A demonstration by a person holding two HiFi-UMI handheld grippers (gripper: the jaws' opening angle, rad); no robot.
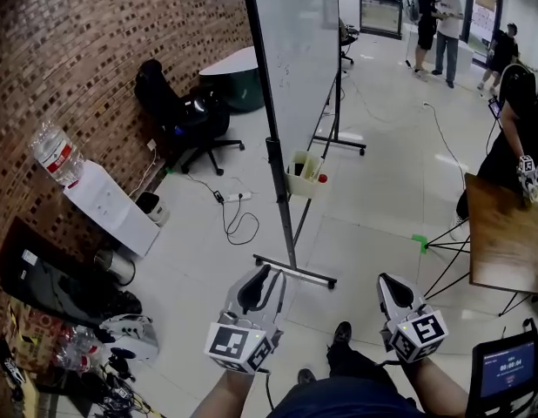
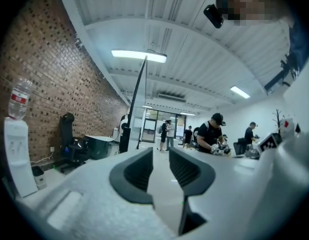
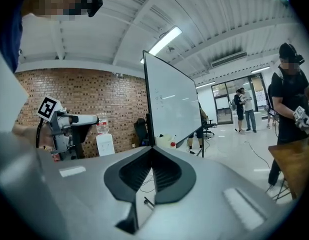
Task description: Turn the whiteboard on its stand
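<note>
The whiteboard (image 1: 295, 50) stands on its wheeled stand, whose foot bar (image 1: 295, 273) lies on the floor just ahead of me. A pale tray (image 1: 305, 174) with markers hangs on the post. My left gripper (image 1: 256, 287) is held low, short of the foot bar, jaws apart with nothing between them. In the left gripper view the gripper (image 2: 160, 154) looks along the board's edge (image 2: 137, 94). My right gripper (image 1: 393, 293) hangs further right, clear of the stand. Its jaws (image 3: 152, 149) meet at the tips and hold nothing, with the whiteboard (image 3: 169, 104) beyond them.
A water dispenser (image 1: 108, 203) and an office chair (image 1: 182, 111) stand along the brick wall at left. A cable (image 1: 238, 216) lies on the floor by the stand. A wooden table (image 1: 508, 233) and a person (image 1: 517, 103) are at right; others (image 1: 439, 24) stand far back.
</note>
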